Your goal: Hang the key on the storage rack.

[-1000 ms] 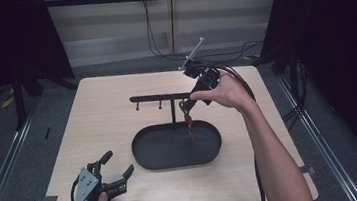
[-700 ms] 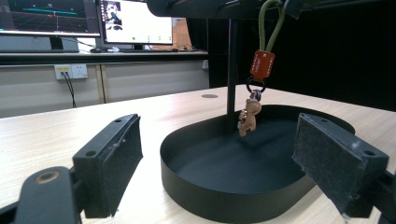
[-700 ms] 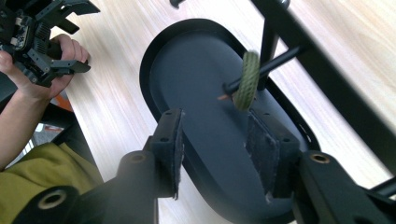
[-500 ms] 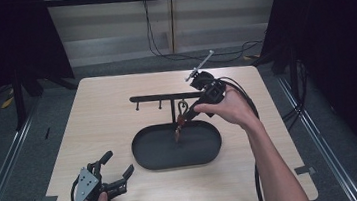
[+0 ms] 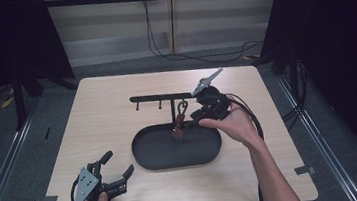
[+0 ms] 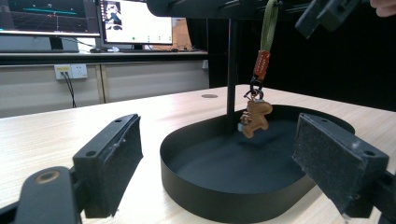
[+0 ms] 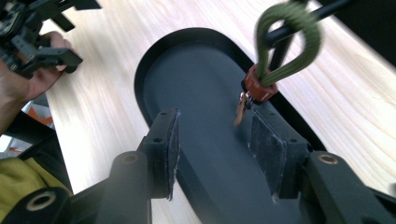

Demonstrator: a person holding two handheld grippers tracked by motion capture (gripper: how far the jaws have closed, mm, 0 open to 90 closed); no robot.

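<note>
At near-left table edge we see the left gripper point(image 5: 117, 170), jaws spread wide w/ nothing between them. Mid-table sits the black oval tray point(image 5: 155, 159); a keychain charm point(image 5: 178, 130) dangles over it by its green loop point(image 7: 286, 35) from the rack bar point(image 5: 156, 97). Right gripper point(image 5: 192, 122) is beside the charm, jaws apart, holding nothing.

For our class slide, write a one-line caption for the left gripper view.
Open left gripper faces a black oval tray where a brown figure keychain hangs from the rack.
</note>
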